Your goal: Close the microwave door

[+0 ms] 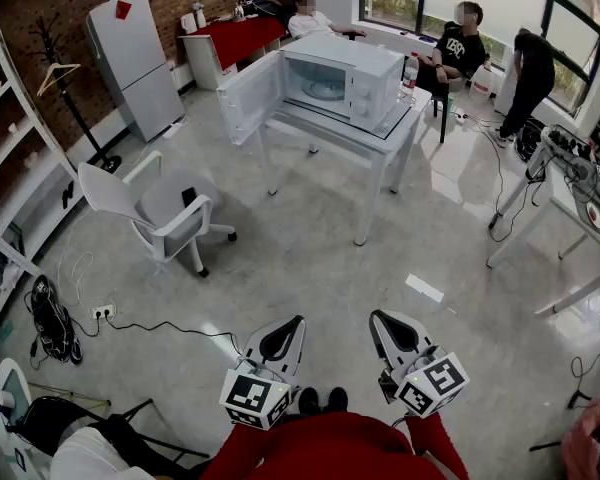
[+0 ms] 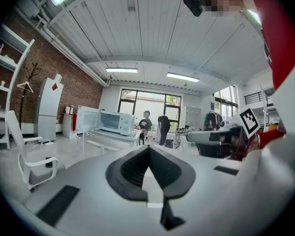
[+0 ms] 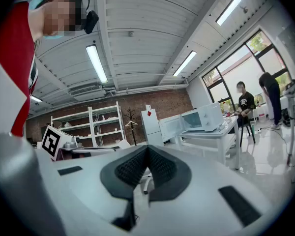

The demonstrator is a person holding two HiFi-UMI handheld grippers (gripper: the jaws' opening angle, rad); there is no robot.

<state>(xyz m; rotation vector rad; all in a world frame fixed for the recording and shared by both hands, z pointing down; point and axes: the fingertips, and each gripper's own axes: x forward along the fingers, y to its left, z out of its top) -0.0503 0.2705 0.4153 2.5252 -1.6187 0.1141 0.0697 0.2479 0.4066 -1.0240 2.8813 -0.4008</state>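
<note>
1. The left hand-held gripper is closed. In its own view the two dark pads meet at the tip with nothing between them. It is held low in the head view, at 6 o'clock, just above the person's red sleeves.
2. The right hand-held gripper sits just beside it at its 3 o'clock. Its pads are also pressed together and it is empty. Both point towards 12 o'clock, and they do not touch each other.
3. Bare floor lies between the hand-held grippers and the furniture.
4. A white chair stands at 10 o'clock from the hand-held grippers, near a power strip and cables on the floor.
5. The microwave is at 12 o'clock, well apart from both hand-held grippers, on a white desk.
6. Its door is swung wide open towards the microwave's 9 o'clock, and the inside with its plate is in view.
7. A white fridge stands against the brick wall at 11 o'clock.
8. Three people are by the windows, between 12 and 2 o'clock beyond the desk.
</note>
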